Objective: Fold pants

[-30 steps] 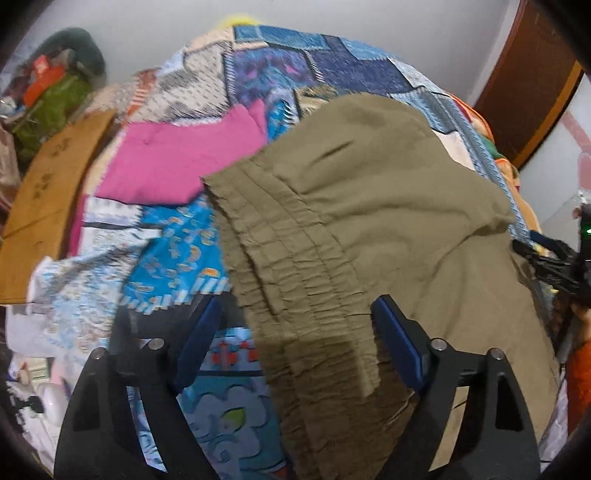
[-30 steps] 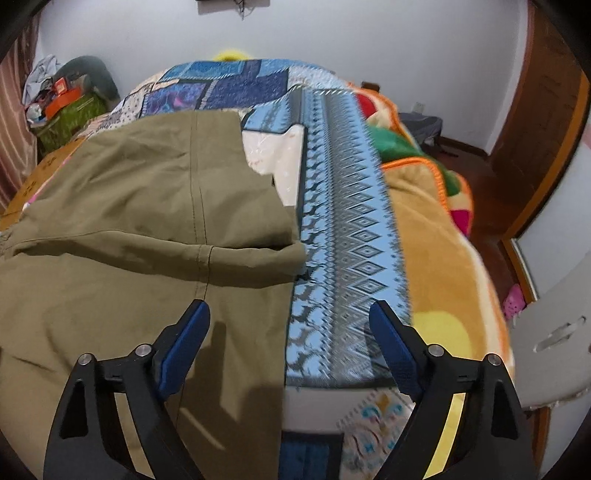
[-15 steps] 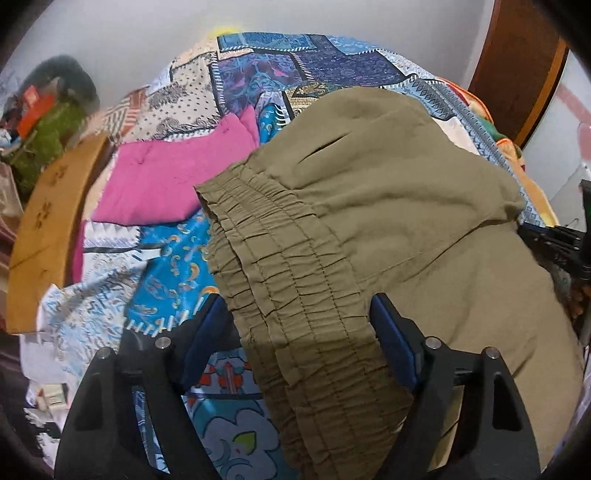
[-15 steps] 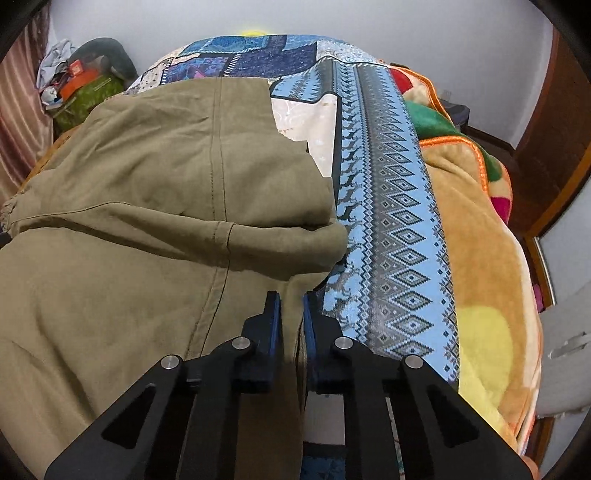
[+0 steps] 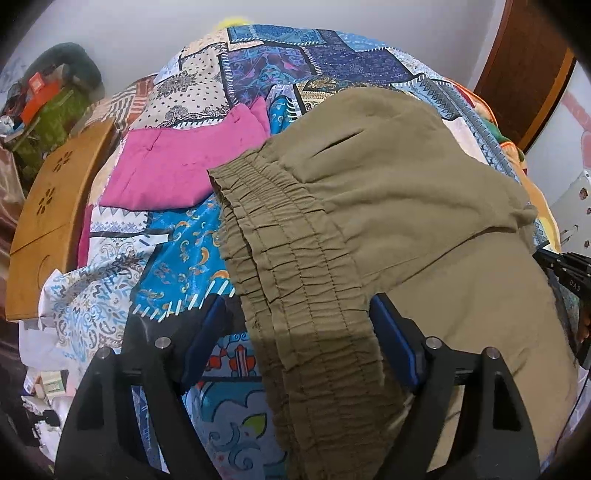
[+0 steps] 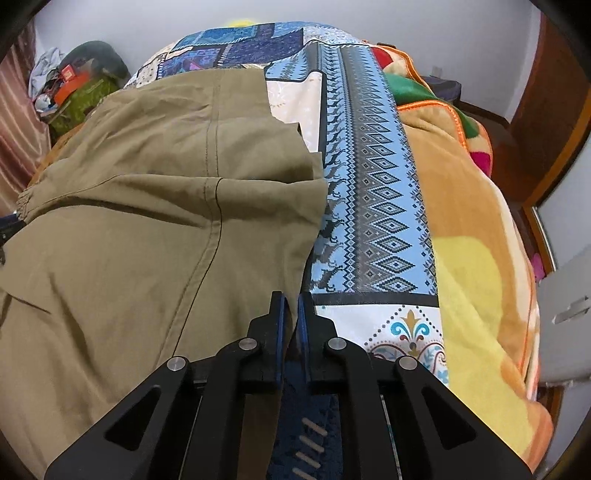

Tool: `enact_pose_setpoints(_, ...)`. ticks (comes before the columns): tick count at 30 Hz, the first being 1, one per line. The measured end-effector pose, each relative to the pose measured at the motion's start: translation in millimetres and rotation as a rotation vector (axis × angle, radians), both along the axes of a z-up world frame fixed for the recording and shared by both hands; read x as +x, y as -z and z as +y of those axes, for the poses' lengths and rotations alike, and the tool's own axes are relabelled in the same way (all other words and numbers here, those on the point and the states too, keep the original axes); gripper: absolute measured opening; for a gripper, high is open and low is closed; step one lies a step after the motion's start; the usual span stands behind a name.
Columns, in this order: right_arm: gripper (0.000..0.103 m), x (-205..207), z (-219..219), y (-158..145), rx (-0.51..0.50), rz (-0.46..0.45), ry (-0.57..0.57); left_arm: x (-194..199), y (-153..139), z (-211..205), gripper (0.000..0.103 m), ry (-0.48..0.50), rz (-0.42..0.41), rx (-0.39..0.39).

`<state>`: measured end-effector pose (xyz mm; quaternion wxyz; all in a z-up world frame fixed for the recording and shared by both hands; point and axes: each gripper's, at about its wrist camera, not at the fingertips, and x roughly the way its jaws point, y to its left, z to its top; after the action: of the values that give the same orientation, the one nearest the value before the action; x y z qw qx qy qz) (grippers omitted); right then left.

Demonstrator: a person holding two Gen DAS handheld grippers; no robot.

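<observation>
At the left end of the bed, the left gripper (image 5: 299,332) is spread wide, its blue pads to either side of the waistband (image 5: 295,258), which runs straight away from it; nothing is pinched there yet. The pants (image 5: 424,206) lie across the quilt (image 5: 295,62) with their long axis running left to right, waistband toward the left gripper and the leg end toward the right one, and one layer already lies doubled over the other along a soft ridge. So each gripper is at its own end, and the left is the nearer to the elastic. I judge the coming move turns on this: the left pads must close on the waistband edge between them before both ends can be carried over together.

Farther right, the right gripper (image 6: 291,314) is pressed together on the pants' (image 6: 155,229) edge, where the olive cloth meets the blue diamond strip (image 6: 373,192) of the cover. Whether it has caught one layer or both I cannot tell.

The surface is soft and uneven. A pink garment (image 5: 177,170) lies just beyond the waistband, apart from it, a wooden board (image 5: 51,214) stands at the far left, an orange blanket (image 6: 480,258) covers the right side, and a plain wall (image 6: 424,26) lies behind.
</observation>
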<state>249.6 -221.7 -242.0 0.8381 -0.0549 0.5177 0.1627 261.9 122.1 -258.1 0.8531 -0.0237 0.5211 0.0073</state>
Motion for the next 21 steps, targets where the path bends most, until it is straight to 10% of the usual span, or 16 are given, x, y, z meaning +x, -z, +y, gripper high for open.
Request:
enact_pose_setpoints(4, 0.010, -2, -6, -11, -0.013, -0.009, 0.003, 0, -16, 5, 0.081, -0.015, -0.024, -0.001)
enact_pose_setpoints(9, 0.048, 8, -13, -35, 0.047, -0.093, 0.032, 18, -26, 15, 0.081, -0.029, -0.029, -0.043)
enact_pose_setpoints(21, 0.052, 78, 22, -5, 0.108, -0.040, -0.037, 47, 14, 16, 0.084, -0.011, 0.046, -0.108)
